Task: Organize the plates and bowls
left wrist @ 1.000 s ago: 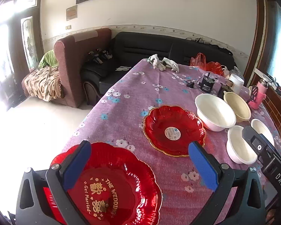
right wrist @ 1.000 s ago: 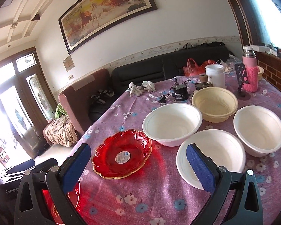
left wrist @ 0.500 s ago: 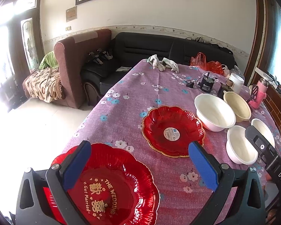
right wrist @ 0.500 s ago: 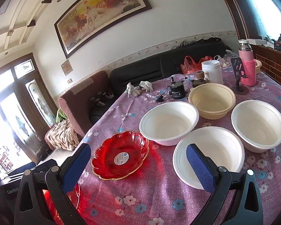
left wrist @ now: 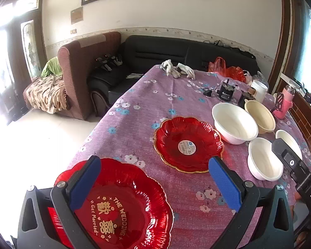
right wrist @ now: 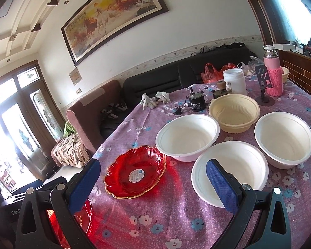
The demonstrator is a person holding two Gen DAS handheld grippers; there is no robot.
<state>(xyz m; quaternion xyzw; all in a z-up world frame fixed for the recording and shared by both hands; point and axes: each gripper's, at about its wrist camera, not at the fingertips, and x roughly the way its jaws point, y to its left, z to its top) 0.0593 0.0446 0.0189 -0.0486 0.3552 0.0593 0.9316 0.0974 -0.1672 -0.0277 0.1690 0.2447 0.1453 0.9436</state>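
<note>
Dishes lie unsorted on the bench (left wrist: 147, 95), under its purple flowered cloth. Farthest left, the left claw (left wrist: 153, 178) hangs wide and empty over the large red wedding plate (left wrist: 122, 205) at the near edge. Beyond it sits the smaller red plate (left wrist: 187, 144), apart from the first. Next come the bowls: a large white bowl (right wrist: 187, 137), a cream bowl (right wrist: 234, 113) behind it, a near white bowl (right wrist: 244, 166) and a far-right white bowl (right wrist: 284, 139). The right claw (right wrist: 151, 178) is likewise wide and empty, above the gap between small plate and near bowl. A sound first move would likely be to pinch one rim squarely, lift clear, and nest like with like, smaller into larger, since thin rims may slip or tip.
</note>
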